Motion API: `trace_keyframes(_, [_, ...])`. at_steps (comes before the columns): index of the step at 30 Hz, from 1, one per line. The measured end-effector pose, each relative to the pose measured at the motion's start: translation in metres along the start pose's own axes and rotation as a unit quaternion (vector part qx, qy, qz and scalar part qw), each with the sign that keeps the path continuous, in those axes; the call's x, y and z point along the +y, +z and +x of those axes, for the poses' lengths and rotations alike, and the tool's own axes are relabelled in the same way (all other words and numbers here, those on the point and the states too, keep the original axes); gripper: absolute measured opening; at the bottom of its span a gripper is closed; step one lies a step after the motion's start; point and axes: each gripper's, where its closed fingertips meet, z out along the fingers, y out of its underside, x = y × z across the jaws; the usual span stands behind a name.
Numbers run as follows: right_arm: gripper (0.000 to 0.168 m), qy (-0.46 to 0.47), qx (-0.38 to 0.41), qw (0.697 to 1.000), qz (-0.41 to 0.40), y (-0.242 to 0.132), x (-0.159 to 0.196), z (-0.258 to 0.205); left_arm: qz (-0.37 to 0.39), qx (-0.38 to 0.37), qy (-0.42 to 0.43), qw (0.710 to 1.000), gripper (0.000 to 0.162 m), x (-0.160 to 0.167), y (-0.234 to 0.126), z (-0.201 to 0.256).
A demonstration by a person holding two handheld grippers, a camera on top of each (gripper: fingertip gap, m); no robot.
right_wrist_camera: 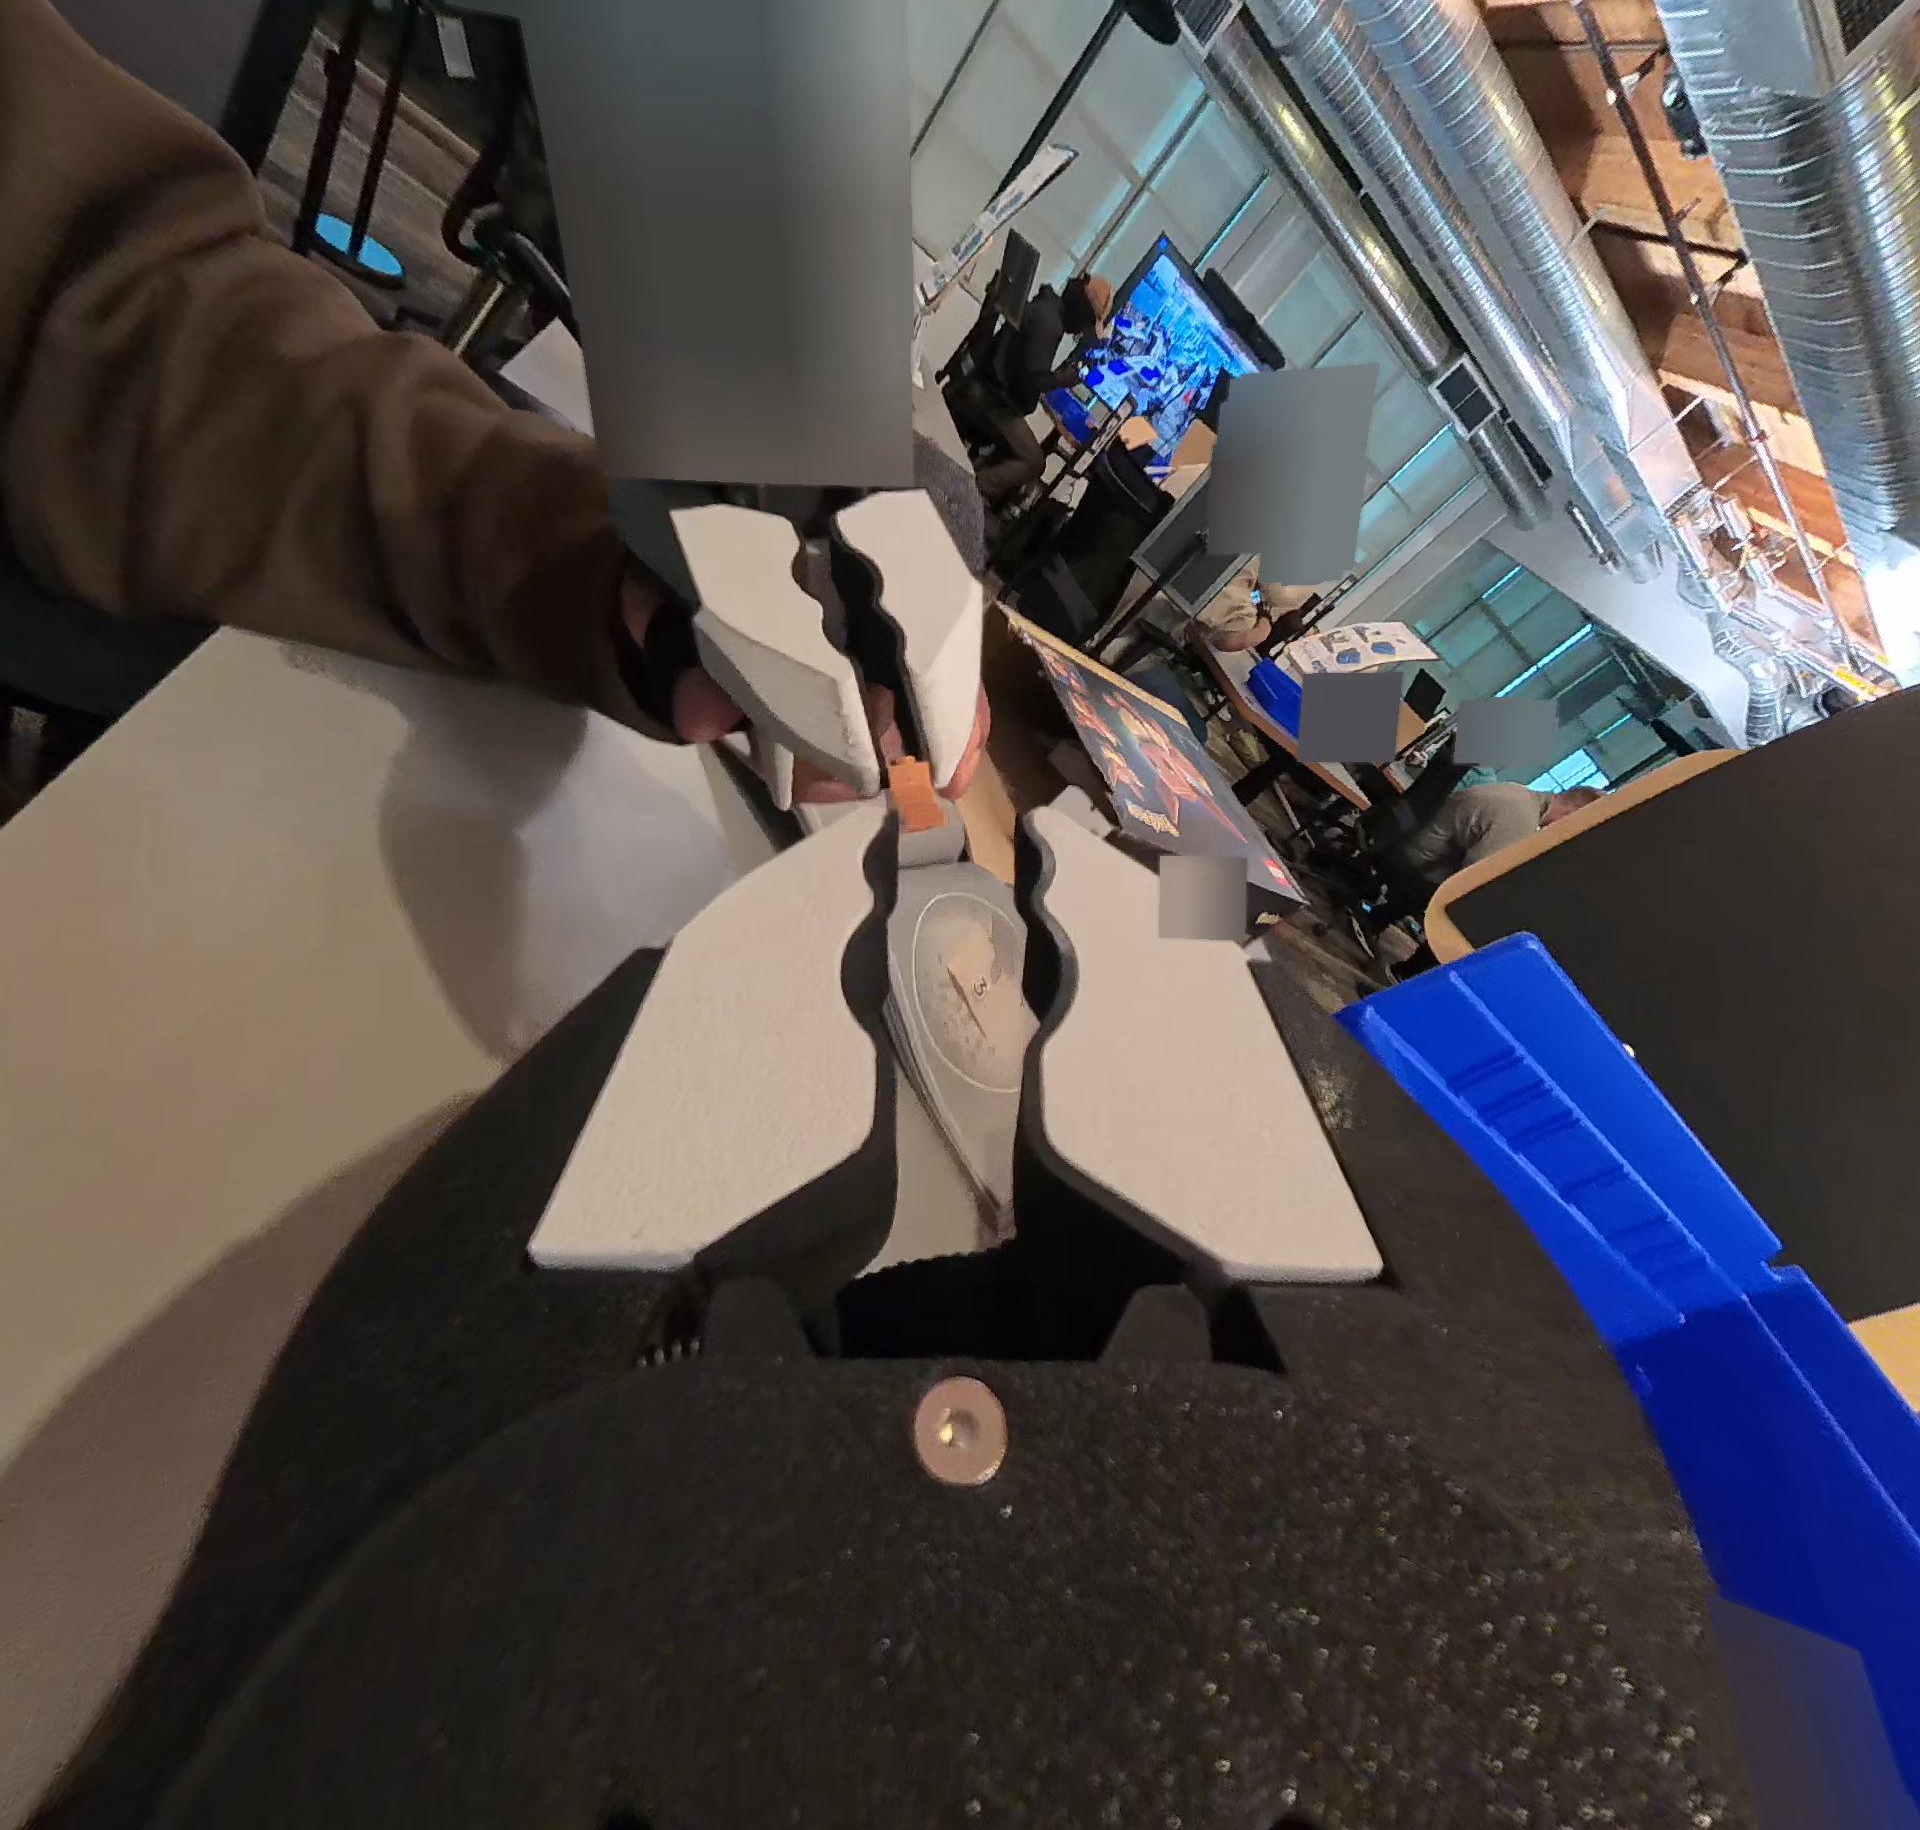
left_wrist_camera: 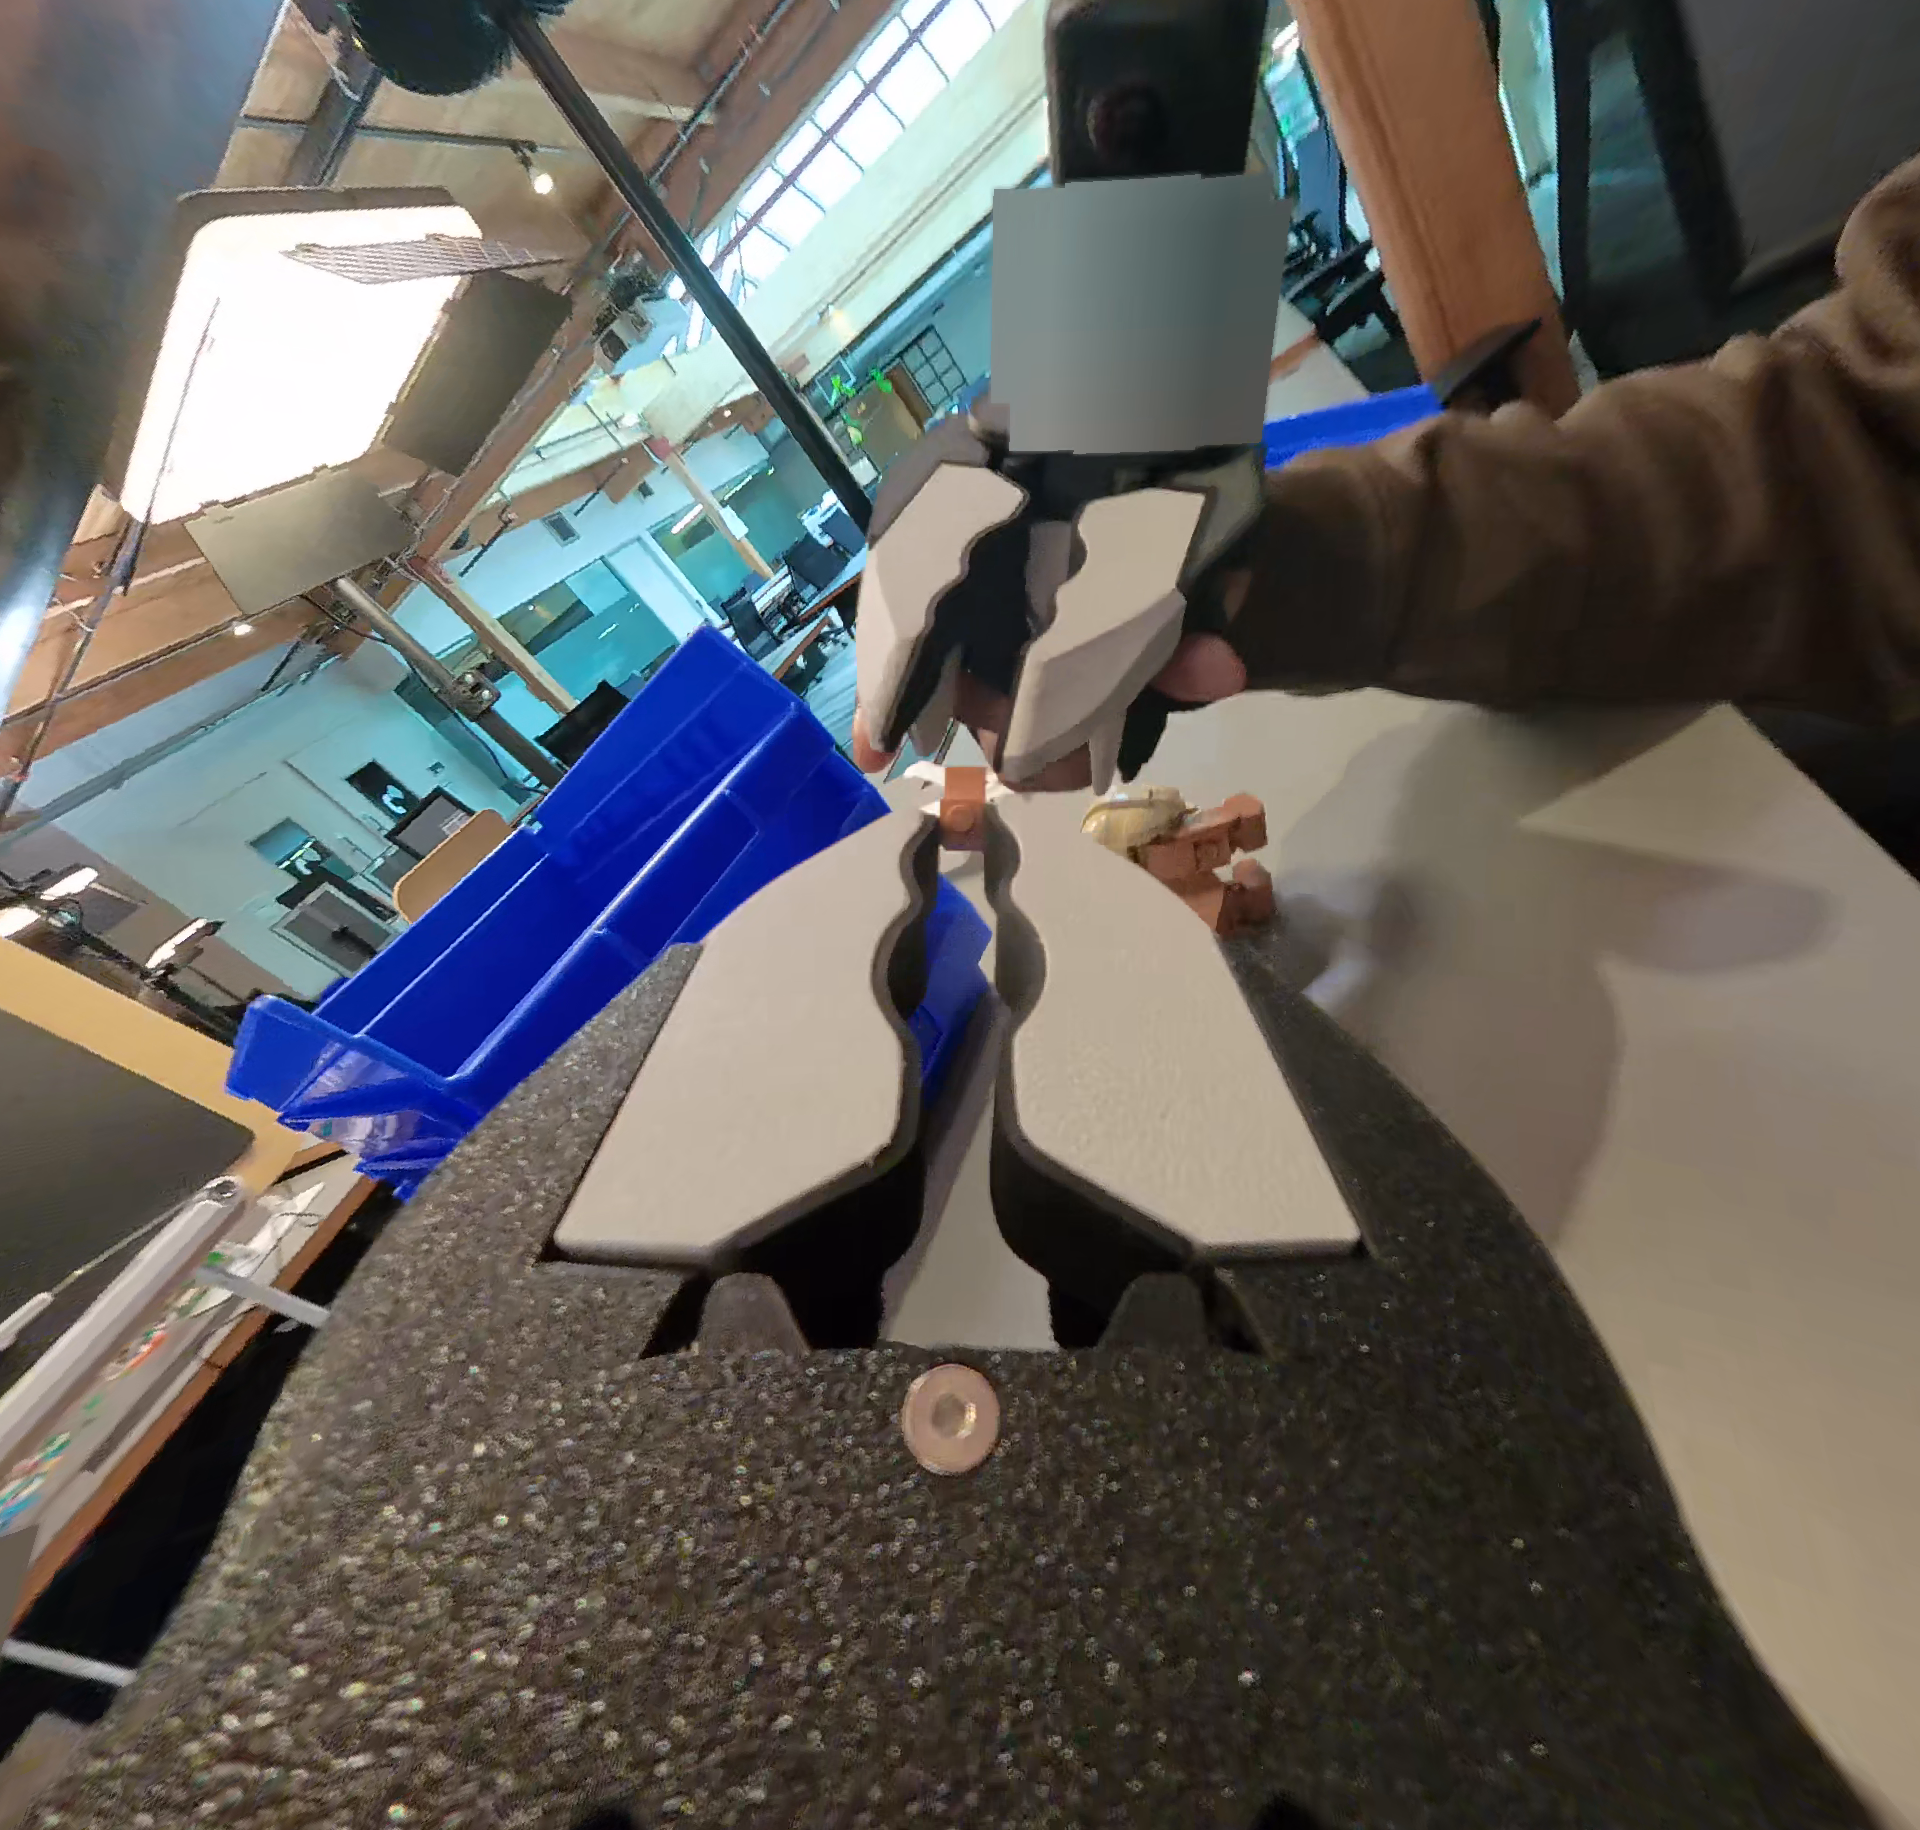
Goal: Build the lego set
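My left gripper [left_wrist_camera: 963, 830] is shut on a small reddish-brown brick [left_wrist_camera: 962, 820], pinched at the very fingertips above the white table [left_wrist_camera: 1558, 1105]. In the right wrist view the same gripper [right_wrist_camera: 910, 781] points down with the brick [right_wrist_camera: 916, 806] sticking out below its tips. My right gripper [right_wrist_camera: 956, 830] is open, its jaws well apart, with its tips right under that brick. It shows in the left wrist view [left_wrist_camera: 958, 754] just above and behind the brick. A partly built brown model [left_wrist_camera: 1210, 850] with a tan domed piece [left_wrist_camera: 1135, 812] lies on the table just right of the grippers.
A blue bin [left_wrist_camera: 623, 907] stands left of my left gripper and shows at the right in the right wrist view [right_wrist_camera: 1662, 1261]. A grey numbered bag [right_wrist_camera: 966, 1011] lies under my open right jaws. The set's box [right_wrist_camera: 1122, 741] stands behind. Brown sleeves [left_wrist_camera: 1558, 554] reach in. Left and right tips are no more than a few centimetres apart.
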Motion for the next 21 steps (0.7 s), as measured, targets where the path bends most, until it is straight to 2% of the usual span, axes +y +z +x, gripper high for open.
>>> trace_keyframes(4, [0.020, -0.004, -0.024, 0.999, -0.035, 0.001, 0.011, -0.008, -0.018, 0.007, 0.020, 1.000, 0.008, 0.005, 0.003, 0.005])
trace_keyframes(14, [0.008, -0.001, -0.036, 0.998, -0.054, 0.005, 0.017, -0.014, -0.041, 0.009, 0.040, 0.998, 0.007, 0.013, 0.005, 0.008])
trace_keyframes(18, [0.008, 0.026, -0.018, 0.999, -0.020, 0.005, 0.008, -0.007, -0.006, -0.013, 0.019, 1.000, 0.009, 0.005, 0.005, 0.001])
trace_keyframes(21, [0.008, 0.078, -0.018, 0.996, 0.029, 0.004, -0.004, -0.002, 0.025, -0.010, -0.020, 0.999, 0.014, -0.002, 0.002, -0.001])
